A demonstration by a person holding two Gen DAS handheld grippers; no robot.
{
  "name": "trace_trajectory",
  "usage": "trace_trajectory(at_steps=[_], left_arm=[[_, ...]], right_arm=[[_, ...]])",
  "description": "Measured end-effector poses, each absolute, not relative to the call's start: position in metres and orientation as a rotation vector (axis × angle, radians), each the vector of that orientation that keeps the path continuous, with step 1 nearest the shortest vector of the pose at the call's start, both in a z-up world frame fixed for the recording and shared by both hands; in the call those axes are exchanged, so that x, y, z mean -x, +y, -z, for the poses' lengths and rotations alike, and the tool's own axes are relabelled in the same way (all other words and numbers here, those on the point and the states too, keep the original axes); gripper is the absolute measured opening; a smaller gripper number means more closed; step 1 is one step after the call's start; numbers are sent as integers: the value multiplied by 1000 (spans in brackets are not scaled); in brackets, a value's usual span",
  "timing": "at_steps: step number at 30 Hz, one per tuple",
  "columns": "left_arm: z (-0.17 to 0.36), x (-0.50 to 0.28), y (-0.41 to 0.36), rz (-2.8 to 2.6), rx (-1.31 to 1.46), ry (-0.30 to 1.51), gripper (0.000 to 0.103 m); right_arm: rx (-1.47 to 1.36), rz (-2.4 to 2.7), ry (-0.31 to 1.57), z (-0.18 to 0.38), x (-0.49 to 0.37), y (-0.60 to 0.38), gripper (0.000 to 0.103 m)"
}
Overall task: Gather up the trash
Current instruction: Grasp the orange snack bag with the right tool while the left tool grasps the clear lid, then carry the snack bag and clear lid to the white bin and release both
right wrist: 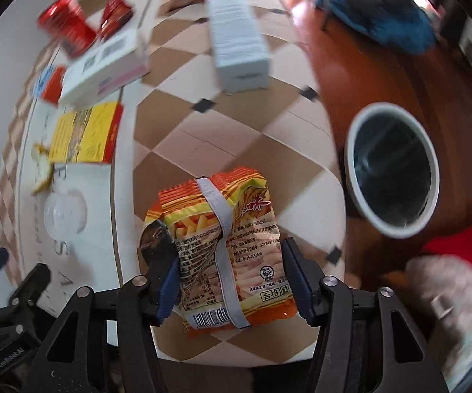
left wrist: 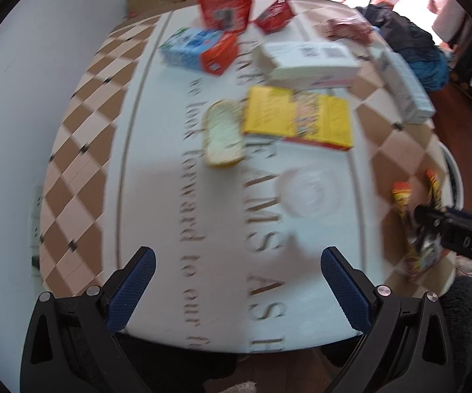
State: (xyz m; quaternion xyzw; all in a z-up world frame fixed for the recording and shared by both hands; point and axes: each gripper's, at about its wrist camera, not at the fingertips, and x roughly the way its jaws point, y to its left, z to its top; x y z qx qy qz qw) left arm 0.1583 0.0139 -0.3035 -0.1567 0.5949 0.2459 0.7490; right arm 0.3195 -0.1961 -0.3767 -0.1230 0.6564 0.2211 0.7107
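Right gripper (right wrist: 229, 281) clamps the snack bag (right wrist: 222, 255) between its fingers, long axis running forward along them, with the bin (right wrist: 393, 170) ahead and to the fingers' right, off the table (right wrist: 236, 124); left gripper (left wrist: 237, 291) is open, empty, farther from bin.

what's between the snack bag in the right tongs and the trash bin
In the right wrist view, only bare checkered tablecloth and brown floor lie between the snack bag in the right tongs and the trash bin.
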Motion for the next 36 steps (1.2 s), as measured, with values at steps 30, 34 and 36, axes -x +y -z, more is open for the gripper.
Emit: trace_trajectory(at_steps=[30, 34, 36], left_arm=[[283, -167, 0, -565, 213, 1169, 37], [254, -143, 7, -592, 205, 1114, 37], [240, -132, 12, -602, 215, 1084, 37]], right_arm=[[154, -494, 1338, 343, -289, -220, 48], [130, -525, 1292, 315, -276, -218, 48], [101, -547, 1268, 297, -269, -218, 48]])
